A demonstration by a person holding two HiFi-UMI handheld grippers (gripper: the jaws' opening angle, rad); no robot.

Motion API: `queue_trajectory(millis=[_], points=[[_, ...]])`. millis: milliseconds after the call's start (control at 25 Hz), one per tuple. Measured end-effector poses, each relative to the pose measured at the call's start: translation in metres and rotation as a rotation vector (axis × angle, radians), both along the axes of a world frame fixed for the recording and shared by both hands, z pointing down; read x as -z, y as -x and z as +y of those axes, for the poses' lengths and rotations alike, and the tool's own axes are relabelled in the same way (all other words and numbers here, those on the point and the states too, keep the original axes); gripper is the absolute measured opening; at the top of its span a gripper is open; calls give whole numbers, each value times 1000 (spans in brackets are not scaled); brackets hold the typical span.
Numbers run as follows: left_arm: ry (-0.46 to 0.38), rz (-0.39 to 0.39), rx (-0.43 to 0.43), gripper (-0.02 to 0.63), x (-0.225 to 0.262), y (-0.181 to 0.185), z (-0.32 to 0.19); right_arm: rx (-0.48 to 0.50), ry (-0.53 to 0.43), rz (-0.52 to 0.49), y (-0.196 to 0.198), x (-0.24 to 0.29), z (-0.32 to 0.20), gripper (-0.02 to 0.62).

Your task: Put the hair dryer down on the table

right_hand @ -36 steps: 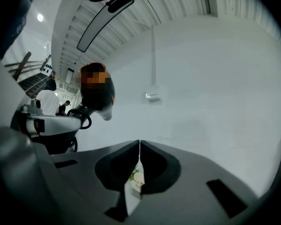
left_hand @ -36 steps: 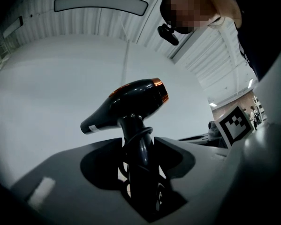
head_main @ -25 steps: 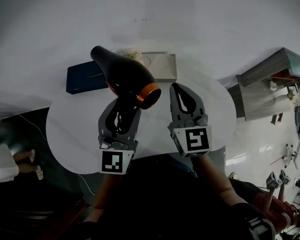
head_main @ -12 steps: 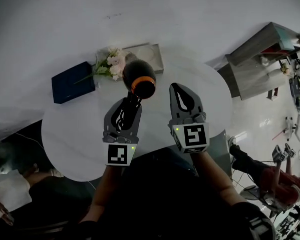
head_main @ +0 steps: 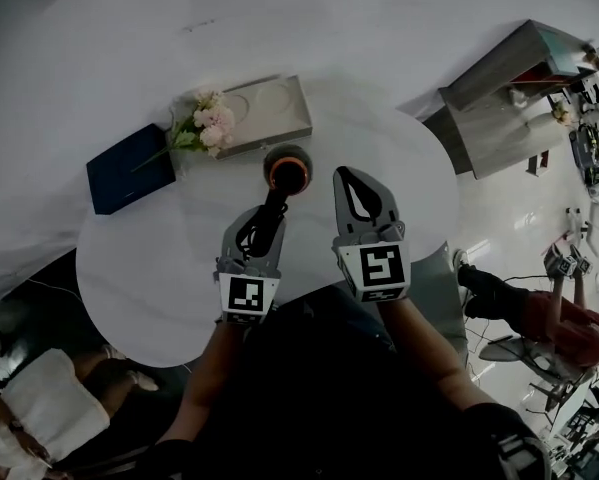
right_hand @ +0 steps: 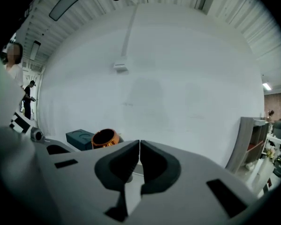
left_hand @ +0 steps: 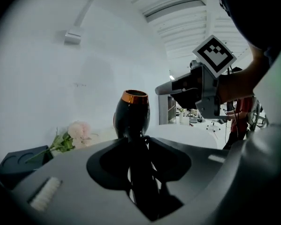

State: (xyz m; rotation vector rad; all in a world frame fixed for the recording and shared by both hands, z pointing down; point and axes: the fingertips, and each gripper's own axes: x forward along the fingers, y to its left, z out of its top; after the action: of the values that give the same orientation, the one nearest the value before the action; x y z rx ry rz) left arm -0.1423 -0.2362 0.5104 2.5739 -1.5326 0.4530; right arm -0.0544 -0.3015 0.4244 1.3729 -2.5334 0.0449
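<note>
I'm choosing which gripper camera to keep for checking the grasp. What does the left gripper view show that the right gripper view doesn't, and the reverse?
Only the left gripper view: the hair dryer by its handle between the jaws of the left gripper, which have just been closing on it, and the flowers. Only the right gripper view: the right gripper with its jaws together and empty, and a grey cabinet at far right. Both: the hair dryer's copper rim and the blue box.

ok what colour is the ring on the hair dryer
Copper-orange ring on the black hair dryer; clearest in the left gripper view.
</note>
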Motion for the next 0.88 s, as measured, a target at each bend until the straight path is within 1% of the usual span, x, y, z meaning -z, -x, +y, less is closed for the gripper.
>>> queue_trajectory(millis=[160,320,480,640,720,880], points=[[25,-1,-20,149,-11,-3,6,-24,15,9,-7,-6,3,12],[23,-21,-39,149,-14,-5,6,-39,33,13,-13,-14,6,12],[42,-72,-35,149,-21,-3,9,-56,32,15,-16,-14,8,12],[15,-104,-88,149,-25,-8,7,-66,34,19,-19,-17,9,12],[23,-119,-100,149,-27,-11,7,-72,33,17,-21,-17,10,12],[7,-202,-165,149,-33,-21,10,-85,40,19,-25,-19,12,12]])
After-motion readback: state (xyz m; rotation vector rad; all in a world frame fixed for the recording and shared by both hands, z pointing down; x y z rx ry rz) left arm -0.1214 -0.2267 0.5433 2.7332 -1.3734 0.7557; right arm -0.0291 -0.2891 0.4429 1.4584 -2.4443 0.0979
